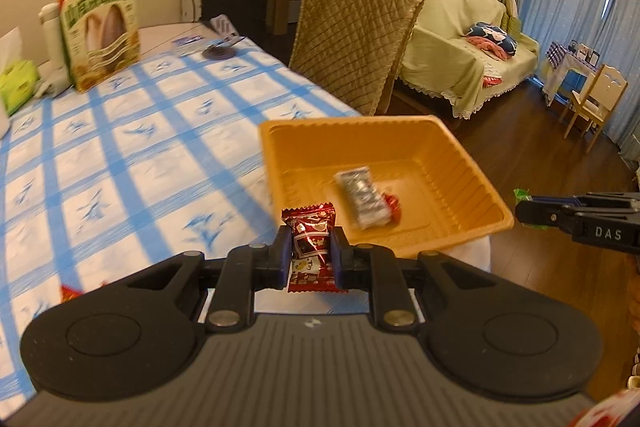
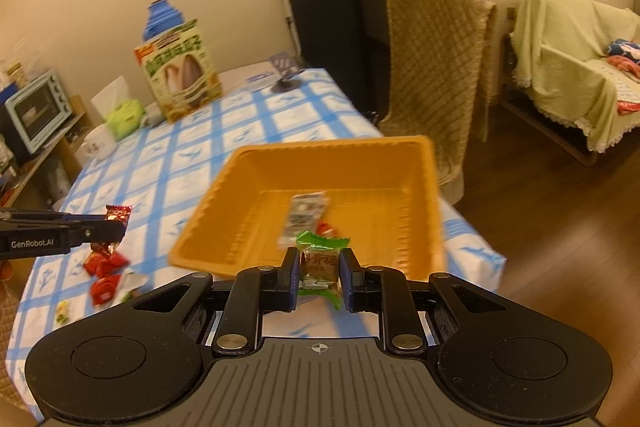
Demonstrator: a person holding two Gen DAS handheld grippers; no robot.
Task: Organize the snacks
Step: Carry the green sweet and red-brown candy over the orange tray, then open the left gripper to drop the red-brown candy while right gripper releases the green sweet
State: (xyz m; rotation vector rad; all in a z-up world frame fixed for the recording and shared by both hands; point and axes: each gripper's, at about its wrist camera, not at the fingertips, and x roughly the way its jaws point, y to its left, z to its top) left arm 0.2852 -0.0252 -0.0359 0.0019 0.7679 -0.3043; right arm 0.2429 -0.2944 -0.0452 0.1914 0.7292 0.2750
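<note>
Since both wrappers look light, crinkly and slippery, the left gripper (image 1: 311, 251) pinches a red candy packet (image 1: 311, 247) mid-body and the right gripper (image 2: 320, 269) a green-wrapped candy (image 2: 320, 263), near the orange tray (image 2: 400, 147).

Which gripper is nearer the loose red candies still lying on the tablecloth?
Left. The left gripper, holding a red packet, hangs just above the red candies. The right gripper sits off to their side, at the orange tray.

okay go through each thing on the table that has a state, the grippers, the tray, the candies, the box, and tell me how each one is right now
left gripper: shut on the red candy.
right gripper: shut on the green candy.
orange tray: on the table, holding a silver packet and a small red sweet.
loose red candies: lying on the tablecloth, outside the tray.
snack box: standing upright.
</note>
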